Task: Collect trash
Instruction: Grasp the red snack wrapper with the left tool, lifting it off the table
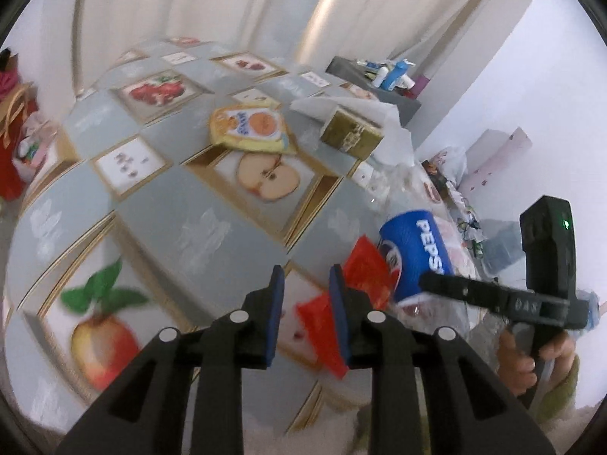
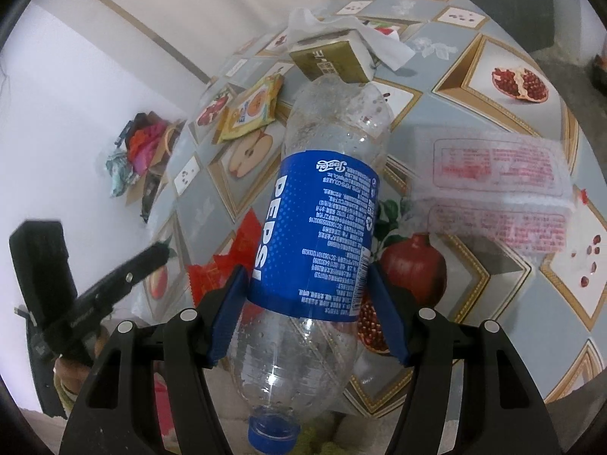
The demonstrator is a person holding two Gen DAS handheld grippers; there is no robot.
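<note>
My right gripper (image 2: 309,311) is shut on an empty clear Pepsi bottle (image 2: 322,227) with a blue label, cap towards the camera, held above the table. The bottle also shows in the left wrist view (image 1: 413,254). My left gripper (image 1: 306,292) is open just above the table; a red wrapper (image 1: 364,276) lies against and behind its right finger, also in the right wrist view (image 2: 224,261). A yellow snack packet (image 1: 252,129) and a gold box (image 1: 351,132) on white tissue (image 1: 311,108) lie farther back.
The table has a fruit-pattern cloth (image 1: 182,204). A clear plastic wrapper with red print (image 2: 497,193) lies to the right. A grey cabinet with bottles (image 1: 383,76) stands behind the table. Clothes and bags (image 2: 140,148) lie by the white wall.
</note>
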